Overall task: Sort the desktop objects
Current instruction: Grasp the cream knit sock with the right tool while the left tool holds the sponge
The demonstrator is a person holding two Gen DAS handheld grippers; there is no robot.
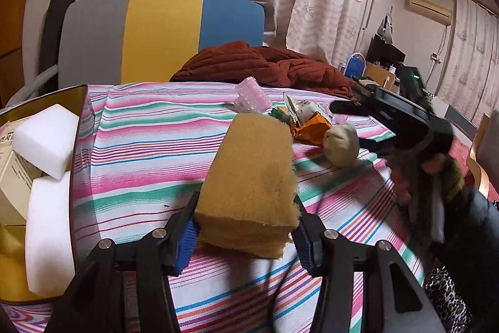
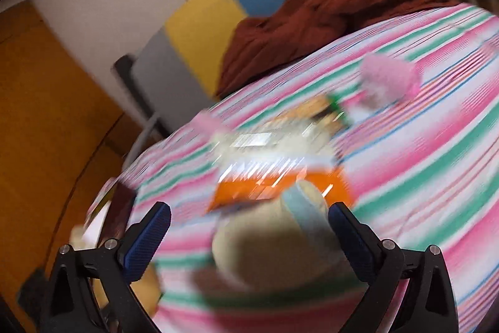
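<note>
**Left wrist view: sponge held up, right side too blurred to trust**

Left wrist view is showing me the pink, green and white striped tablecloth [image 1: 149, 139] first, and that soft cloth is worrying me: anything dropped on it may roll or drag the fabric. At its left edge the gold-walled open box [image 1: 79, 120] is sitting with white foam blocks [image 1: 43, 139] inside, which I am judging to be the sorting target. My left gripper [image 1: 246, 227] is pinching the large tan rectangular sponge [image 1: 252, 177] between its blue pads, jaws pressed into its near end, the sponge raised above the cloth. Being gripped at one end, it may be sagging or twisting out as I am swinging it toward the box, or catching the box wall.

Further right, my right gripper [image 1: 368, 114] is hovering with jaws spread around the pale beige rounded lump [image 1: 341, 147], not closed on it. The right wrist view is smearing badly, so I am risking a mistimed close, or nudging the orange crinkled wrapper [image 1: 312, 128] and the small pink ribbed hair roller [image 1: 251, 95] nearby.
</note>
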